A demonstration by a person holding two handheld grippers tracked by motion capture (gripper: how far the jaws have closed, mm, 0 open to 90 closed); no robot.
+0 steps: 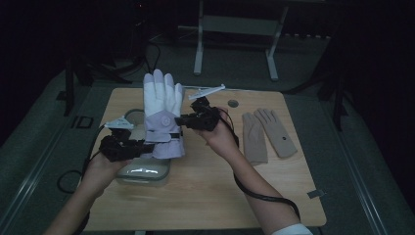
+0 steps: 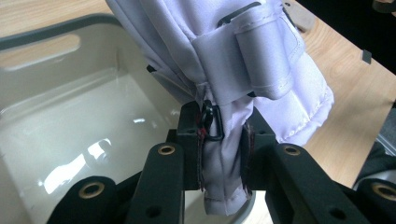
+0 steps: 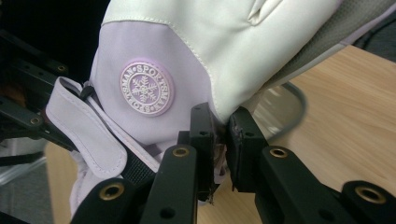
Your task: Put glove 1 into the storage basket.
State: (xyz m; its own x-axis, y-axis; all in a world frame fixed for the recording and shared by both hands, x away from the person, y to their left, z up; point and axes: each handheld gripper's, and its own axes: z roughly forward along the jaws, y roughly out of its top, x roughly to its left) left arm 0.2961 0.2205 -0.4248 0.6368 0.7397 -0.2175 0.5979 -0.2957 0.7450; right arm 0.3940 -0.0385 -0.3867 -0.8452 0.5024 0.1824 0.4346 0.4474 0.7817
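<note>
Both tongs, left (image 2: 223,154) and right (image 3: 223,140), pinch the ski glove (image 1: 163,115), held upright above the bench (image 1: 210,196) and tub (image 2: 70,116). Its round snowflake badge (image 3: 146,87) reads "SPORTSMAN", the remaining letters too small. The cuff's end is hidden between the left tongs.

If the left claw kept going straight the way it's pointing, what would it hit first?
It is already there: the left claw is shut on the cuff of the lilac and white ski glove. Past the glove, probably the right claw, holding the glove's other side, though depth is hard to judge.
</note>
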